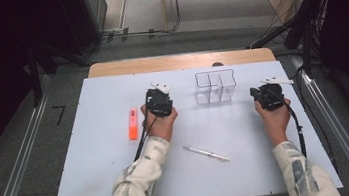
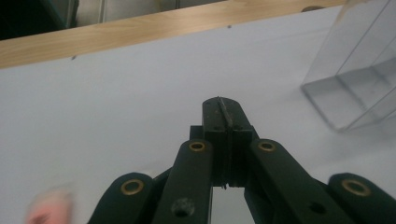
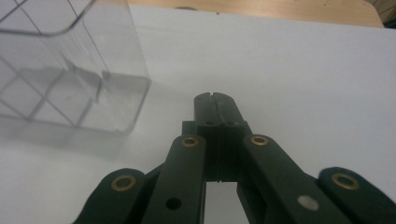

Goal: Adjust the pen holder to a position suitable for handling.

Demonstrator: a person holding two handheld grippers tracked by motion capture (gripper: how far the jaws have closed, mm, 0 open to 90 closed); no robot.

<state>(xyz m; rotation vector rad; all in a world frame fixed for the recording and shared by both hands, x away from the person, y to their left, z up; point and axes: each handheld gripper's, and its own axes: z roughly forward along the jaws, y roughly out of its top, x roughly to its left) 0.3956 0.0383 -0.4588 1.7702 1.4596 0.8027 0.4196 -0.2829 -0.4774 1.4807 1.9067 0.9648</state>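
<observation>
High view: a white board [image 1: 122, 185] covers the wooden table [image 1: 180, 61], and both grippers are held above it, each in one of the person's hands. The left gripper [image 1: 160, 87] is held over the board's middle, nearer the far edge. The right gripper [image 1: 275, 81] is close to the board's right edge. Between them, near the far edge, stands a clear plastic organiser box [image 1: 215, 86] with upright dividers making several compartments; nothing can be made out inside it.

An orange marker [image 1: 132, 124] lies flat on the board just beside the left hand [image 1: 161, 122], toward the left edge. A clear-barrelled pen [image 1: 206, 153] lies at a slant nearer the near edge, between the two forearms, apart from both grippers.

Left gripper view: the left gripper [image 2: 221, 108] has its jaws pressed together with nothing between them, above bare board; the organiser box [image 2: 355, 79] stands off to one side.

Right gripper view: the right gripper [image 3: 215, 103] likewise has its jaws together and empty, with the organiser box [image 3: 70, 70] close beside it, not touching.
</observation>
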